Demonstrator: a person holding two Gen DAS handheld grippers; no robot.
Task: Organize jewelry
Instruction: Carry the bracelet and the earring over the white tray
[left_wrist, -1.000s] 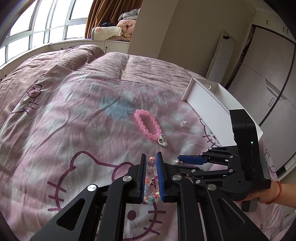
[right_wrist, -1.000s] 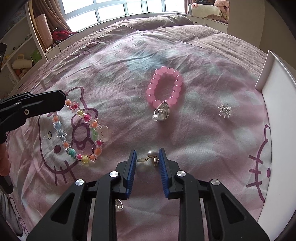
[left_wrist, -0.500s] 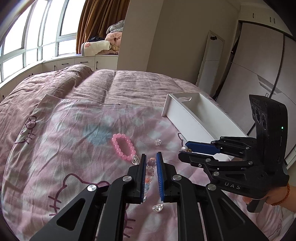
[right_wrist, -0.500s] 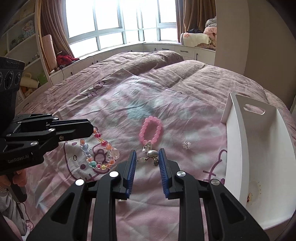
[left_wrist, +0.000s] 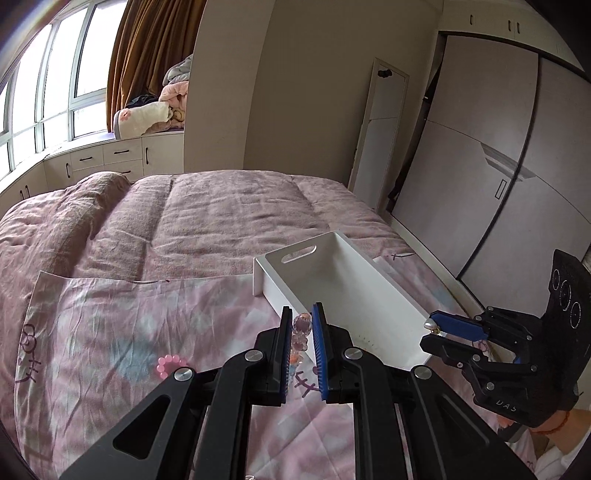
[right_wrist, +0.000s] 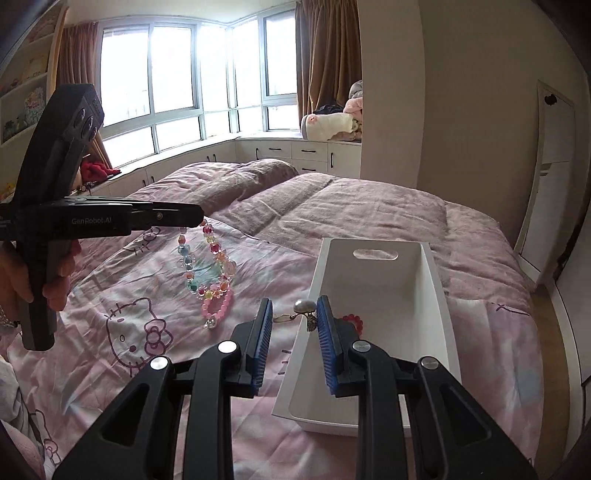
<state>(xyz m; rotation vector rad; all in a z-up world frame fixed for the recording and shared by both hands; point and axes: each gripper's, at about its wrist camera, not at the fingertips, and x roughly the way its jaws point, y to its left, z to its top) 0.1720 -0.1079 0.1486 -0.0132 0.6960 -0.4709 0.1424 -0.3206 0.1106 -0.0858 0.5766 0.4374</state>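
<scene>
My left gripper (left_wrist: 301, 314) is shut on a multicolour bead bracelet (left_wrist: 298, 338). In the right wrist view the bracelet (right_wrist: 207, 258) hangs as a loop from that gripper (right_wrist: 201, 216), above the bed. My right gripper (right_wrist: 295, 306) is shut on a pearl earring (right_wrist: 304, 306), which hangs over the near left wall of the white tray (right_wrist: 376, 273). In the left wrist view the right gripper (left_wrist: 430, 328) hovers by the tray's (left_wrist: 280, 291) near right corner, the pearl (left_wrist: 428, 324) at its tip. A pink bead bracelet (right_wrist: 218, 308) with a silver charm lies on the bedspread.
The pink cartoon-cat bedspread (right_wrist: 140, 332) covers the near half of the bed, with a mauve duvet (left_wrist: 221, 214) behind it. Red beads (right_wrist: 351, 318) show inside the tray beside my right finger. A person's hand (right_wrist: 22, 273) grips the left tool. Wardrobe doors (left_wrist: 480, 166) stand to the right.
Both grippers have risen off the bedspread with their pieces and moved toward the white tray. The multicolour bracelet, lying on the bed a second ago, now hangs free.
</scene>
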